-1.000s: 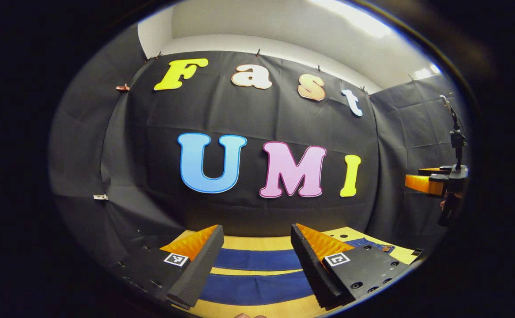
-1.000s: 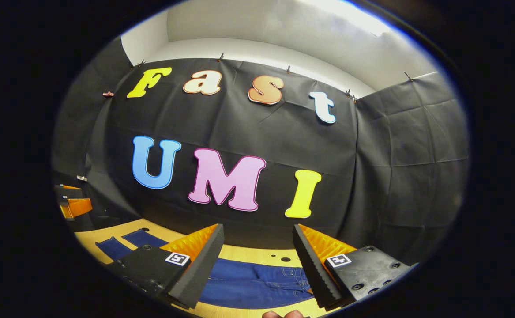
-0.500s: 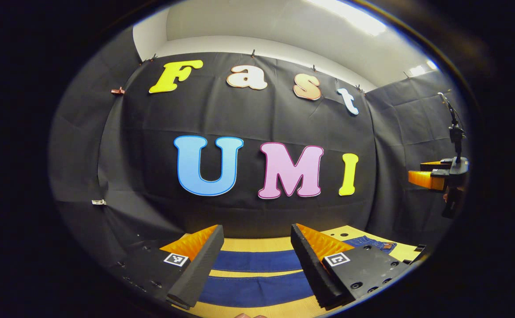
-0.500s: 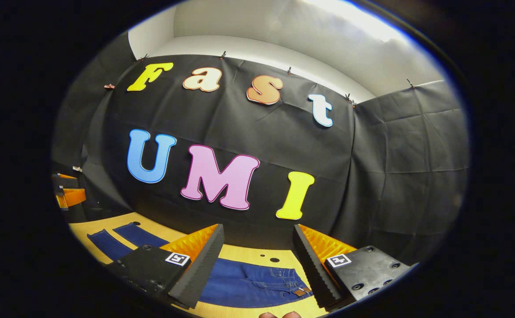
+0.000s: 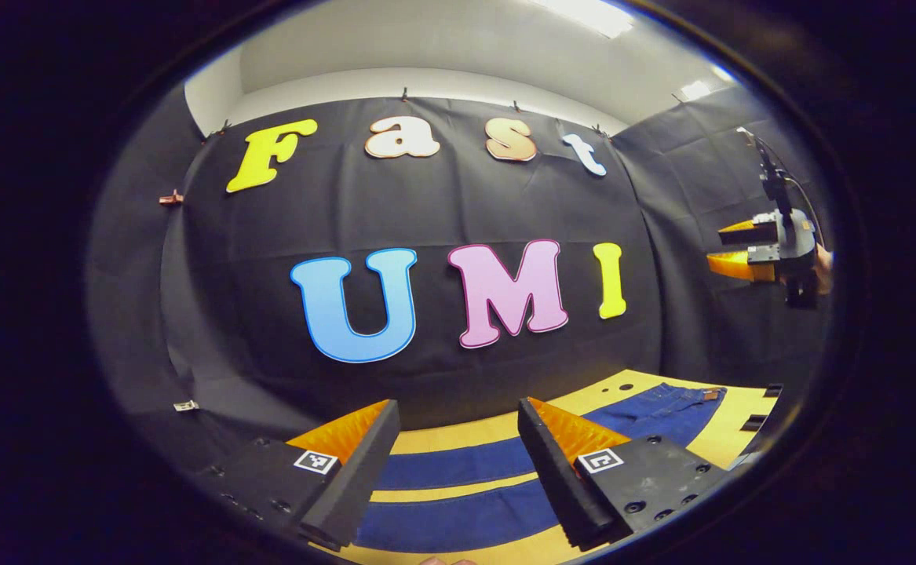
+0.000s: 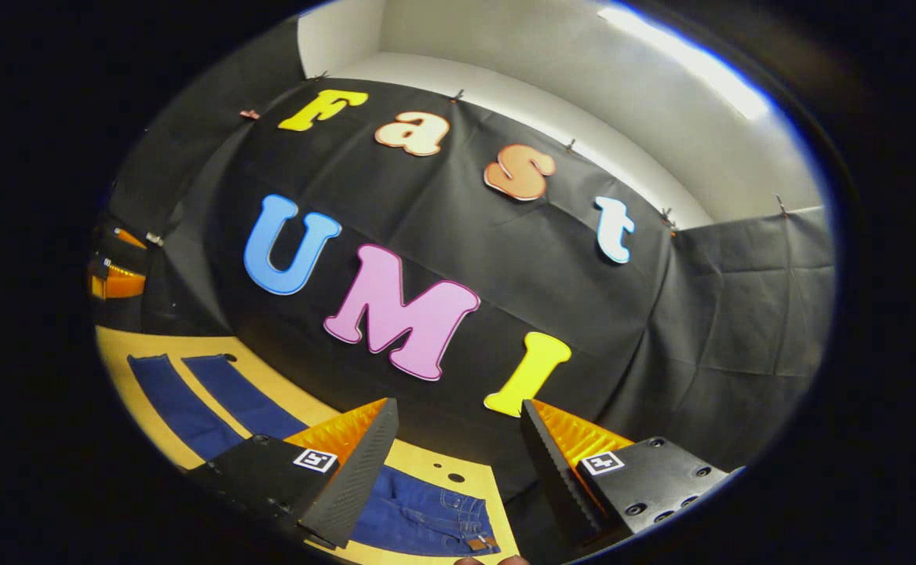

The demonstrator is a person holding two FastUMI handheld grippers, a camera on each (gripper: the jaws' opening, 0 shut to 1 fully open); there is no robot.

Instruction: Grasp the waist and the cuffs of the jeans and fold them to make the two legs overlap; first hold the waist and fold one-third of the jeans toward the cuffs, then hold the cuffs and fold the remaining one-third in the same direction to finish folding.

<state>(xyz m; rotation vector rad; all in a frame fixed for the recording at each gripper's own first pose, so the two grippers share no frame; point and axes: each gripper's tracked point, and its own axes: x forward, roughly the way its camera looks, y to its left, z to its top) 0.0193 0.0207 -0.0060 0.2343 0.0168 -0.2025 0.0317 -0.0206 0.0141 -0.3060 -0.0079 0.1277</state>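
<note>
A pale wooden table [image 5: 497,428] stands against the black cloth wall of the booth, with a white ceiling and a strip light above. Blue jeans [image 5: 458,463] lie flat on the table, unfolded, the two legs side by side with a narrow strip of bare wood between them.

In the left gripper view the left gripper [image 5: 458,428] hangs above the legs, its fingers spread wide apart with nothing between them. The legs run across under it toward the right, where the waist [image 5: 681,396] with its small brown patch lies near the table's right end. Far off at the right edge the right gripper [image 5: 728,247] is held up high, well clear of the table; it is small there, though its fingers look parted.

In the right gripper view the right gripper [image 6: 458,428] is likewise wide open and holds nothing. Below it lies the waist [image 6: 434,518] of the jeans [image 6: 230,396], with pocket stitching and the patch close to the near edge of the table [image 6: 136,349]. The legs stretch away to the left, their cuffs [image 6: 171,362] lying near the far left end. The left gripper [image 6: 116,271] shows beyond them at the left edge.
</note>
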